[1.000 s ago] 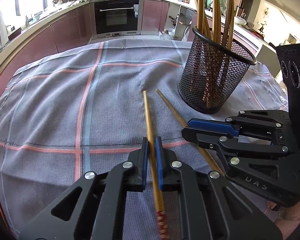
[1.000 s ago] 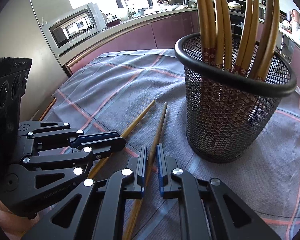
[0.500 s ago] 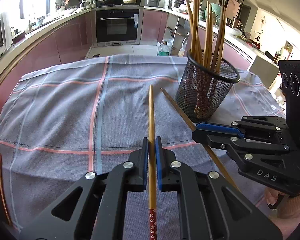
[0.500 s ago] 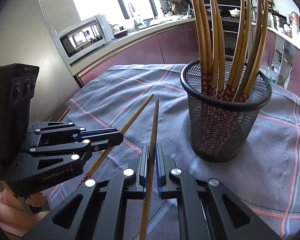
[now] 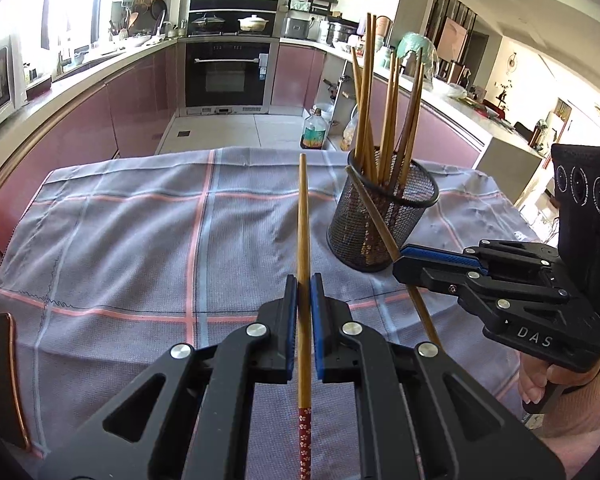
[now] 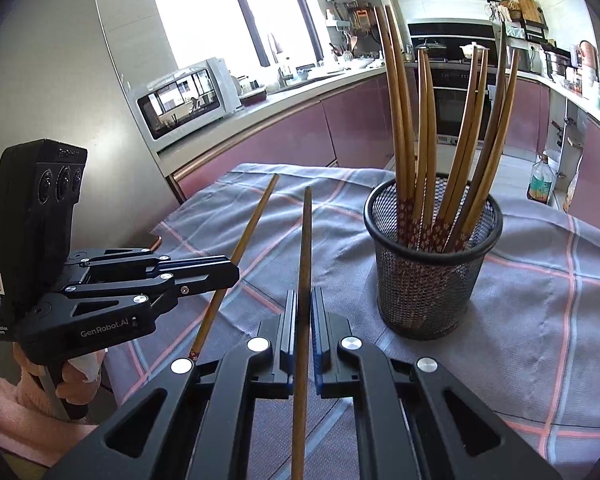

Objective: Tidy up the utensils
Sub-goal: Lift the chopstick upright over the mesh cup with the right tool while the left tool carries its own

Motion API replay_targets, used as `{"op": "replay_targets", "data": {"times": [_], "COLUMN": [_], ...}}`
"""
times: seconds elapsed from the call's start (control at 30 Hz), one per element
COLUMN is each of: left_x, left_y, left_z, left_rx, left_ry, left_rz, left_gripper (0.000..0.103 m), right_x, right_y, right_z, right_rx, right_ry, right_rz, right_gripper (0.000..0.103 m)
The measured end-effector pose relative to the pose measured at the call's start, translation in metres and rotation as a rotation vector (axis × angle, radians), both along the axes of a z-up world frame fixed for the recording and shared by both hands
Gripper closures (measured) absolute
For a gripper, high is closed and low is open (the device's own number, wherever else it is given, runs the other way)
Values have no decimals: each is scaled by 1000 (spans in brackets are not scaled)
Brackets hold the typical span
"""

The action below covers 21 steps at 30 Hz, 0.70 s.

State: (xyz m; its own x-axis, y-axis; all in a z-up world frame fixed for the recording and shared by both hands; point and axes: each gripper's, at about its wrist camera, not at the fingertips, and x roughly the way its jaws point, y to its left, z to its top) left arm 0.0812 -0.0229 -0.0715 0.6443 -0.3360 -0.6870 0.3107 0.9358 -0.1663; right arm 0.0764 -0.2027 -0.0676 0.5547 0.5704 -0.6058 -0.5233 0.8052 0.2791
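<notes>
The right gripper [image 5: 398,258] reads "DAS" on its side in the left view; the left gripper [image 6: 232,274] reads "GenRobot.AI" in the right view, which alone shows a microwave [image 6: 188,98]. Each gripper is clamped on one chopstick, the left chopstick [image 5: 303,248] and the right chopstick [image 6: 304,280], both lifted off the checked cloth [image 5: 120,240]. The mesh cup [image 6: 434,264] of chopsticks stands just right, with bare cloth to the left.

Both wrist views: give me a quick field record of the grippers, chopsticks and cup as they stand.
left gripper: shut on left chopstick, tip forward
right gripper: shut on right chopstick, tip forward
both chopsticks: clear of cloth
cup: mesh, upright on cloth, holds other chopsticks
loose on cloth: none seen
</notes>
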Motion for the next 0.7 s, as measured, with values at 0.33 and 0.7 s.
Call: {"op": "replay_targets", "data": {"times": [0.33, 0.7], "left_x": [-10, -14], "left_y": [1, -2], "left_z": [22, 46], "left_rx": [-56, -90], "left_ry": [-41, -96], "left_rz": [-30, -49], "left_gripper": [96, 96], "right_x": [-6, -5], "right_y": [-10, -32], "right_z": [17, 35], "right_rx": [27, 75], "right_ry": [-56, -117], "right_rz": [-17, -58], "right_gripper": [98, 98]}}
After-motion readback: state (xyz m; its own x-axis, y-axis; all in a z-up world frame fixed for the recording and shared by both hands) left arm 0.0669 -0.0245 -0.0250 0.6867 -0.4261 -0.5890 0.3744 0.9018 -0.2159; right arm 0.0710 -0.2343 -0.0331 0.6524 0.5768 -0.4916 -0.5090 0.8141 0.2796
